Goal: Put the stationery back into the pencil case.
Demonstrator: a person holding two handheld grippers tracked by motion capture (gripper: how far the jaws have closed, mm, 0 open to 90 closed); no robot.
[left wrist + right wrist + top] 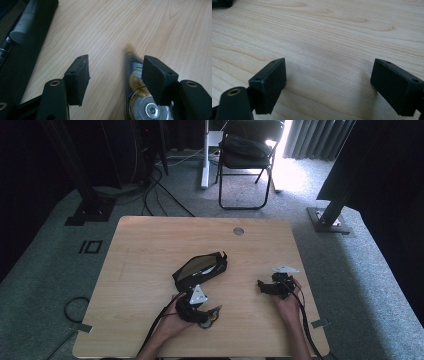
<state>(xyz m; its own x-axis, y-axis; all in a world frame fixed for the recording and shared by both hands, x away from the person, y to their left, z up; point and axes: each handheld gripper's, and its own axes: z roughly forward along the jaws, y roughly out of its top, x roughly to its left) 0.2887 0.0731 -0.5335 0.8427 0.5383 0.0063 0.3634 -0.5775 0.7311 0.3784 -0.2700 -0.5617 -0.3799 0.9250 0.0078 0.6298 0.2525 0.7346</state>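
Disc [147,107] on table [125,30], left gripper [115,75] wide beside it, right gripper [329,82] wide, holding nothing

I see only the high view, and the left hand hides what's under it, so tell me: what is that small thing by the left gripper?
Observer: The left gripper view shows a shiny disc with a clear hub, slightly blurred, low over the table.
Operator: Is it clamped?
Observer: No. The left gripper is open; the disc sits under one jaw, and the gap shows bare wood.
Operator: And the right side?
Observer: The right gripper is open too, with nothing but wood grain between its jaws.
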